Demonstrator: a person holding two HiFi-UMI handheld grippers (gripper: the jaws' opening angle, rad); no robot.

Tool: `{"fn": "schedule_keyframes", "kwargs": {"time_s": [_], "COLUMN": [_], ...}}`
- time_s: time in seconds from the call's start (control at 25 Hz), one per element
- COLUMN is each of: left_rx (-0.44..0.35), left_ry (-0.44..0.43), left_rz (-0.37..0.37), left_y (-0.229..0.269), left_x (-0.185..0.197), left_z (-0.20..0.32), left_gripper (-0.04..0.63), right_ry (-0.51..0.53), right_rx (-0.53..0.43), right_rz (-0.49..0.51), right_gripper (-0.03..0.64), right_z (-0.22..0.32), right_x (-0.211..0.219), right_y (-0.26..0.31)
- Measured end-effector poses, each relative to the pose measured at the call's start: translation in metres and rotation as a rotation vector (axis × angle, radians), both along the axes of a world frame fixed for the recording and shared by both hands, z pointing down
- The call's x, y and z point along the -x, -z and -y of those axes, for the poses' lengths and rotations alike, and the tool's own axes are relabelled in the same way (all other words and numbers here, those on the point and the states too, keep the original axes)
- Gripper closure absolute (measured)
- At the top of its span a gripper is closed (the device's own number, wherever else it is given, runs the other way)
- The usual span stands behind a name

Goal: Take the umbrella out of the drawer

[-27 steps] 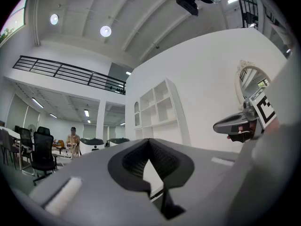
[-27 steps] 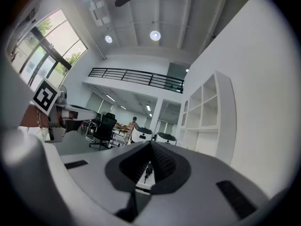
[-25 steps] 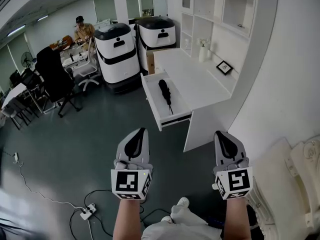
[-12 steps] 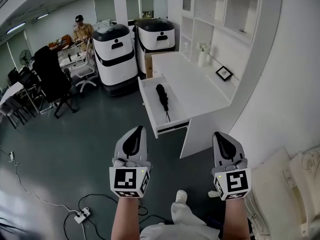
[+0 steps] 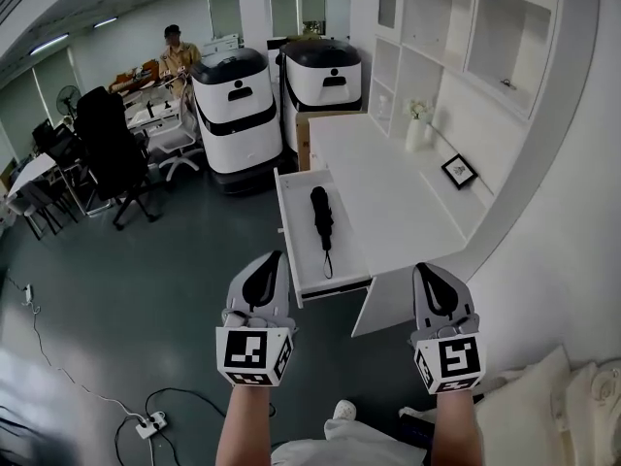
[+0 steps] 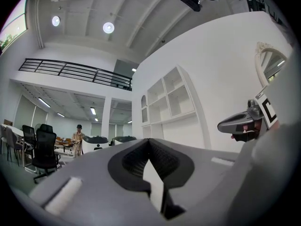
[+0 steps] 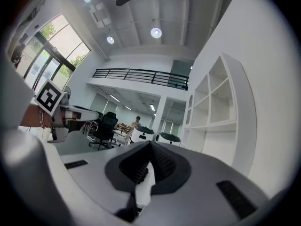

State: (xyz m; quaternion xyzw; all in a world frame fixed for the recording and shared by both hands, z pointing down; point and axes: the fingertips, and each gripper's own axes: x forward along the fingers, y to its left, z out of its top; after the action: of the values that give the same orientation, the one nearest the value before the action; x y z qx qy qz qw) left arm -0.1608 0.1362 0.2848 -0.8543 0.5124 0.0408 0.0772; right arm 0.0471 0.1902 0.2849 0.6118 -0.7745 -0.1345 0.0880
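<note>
A black folded umbrella lies lengthwise in the open white drawer of the white desk, its thin strap trailing toward the drawer's front. My left gripper is held level just short of the drawer's front left corner, jaws shut and empty. To the right, my right gripper hovers by the desk's near corner, also shut with nothing in it. In the left gripper view the left gripper shows its pads closed together; the right gripper view shows the right gripper the same way. The umbrella appears in neither gripper view.
Two white-and-black machines stand behind the drawer. A black office chair and a person are at the back left. A power strip with cables lies on the floor. Shelves, a vase and a picture frame line the desk.
Both grippers have come forward to the desk, staying shut. The drawer and umbrella now sit much closer, right ahead of the left gripper.
</note>
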Motion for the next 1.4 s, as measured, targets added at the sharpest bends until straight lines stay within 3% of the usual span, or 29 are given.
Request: {"fn": "schedule_keyframes", "kwargs": {"time_s": [0.32, 1.04, 1.4], "left_rx": [0.024, 0.051, 0.059], "left_ry": [0.015, 0.033, 0.03], "left_rz": [0.016, 0.018, 0.007], "left_y": [-0.007, -0.019, -0.025], "left_x": [-0.04, -0.067, -0.077], "left_z": [0.049, 0.103, 0.167], "left_gripper": [0.588, 0.588, 0.588], "right_ry": [0.033, 0.01, -0.008], "right_rx": [0.008, 0.043, 0.04], "right_rz": [0.035, 0.087, 0.095], "right_gripper": [0.609, 0.609, 0.609], "right_z": [0.059, 0.102, 0.16], "right_x": [-0.042, -0.085, -0.097], "right_y": [-0.005, -0.027, -0.028]}}
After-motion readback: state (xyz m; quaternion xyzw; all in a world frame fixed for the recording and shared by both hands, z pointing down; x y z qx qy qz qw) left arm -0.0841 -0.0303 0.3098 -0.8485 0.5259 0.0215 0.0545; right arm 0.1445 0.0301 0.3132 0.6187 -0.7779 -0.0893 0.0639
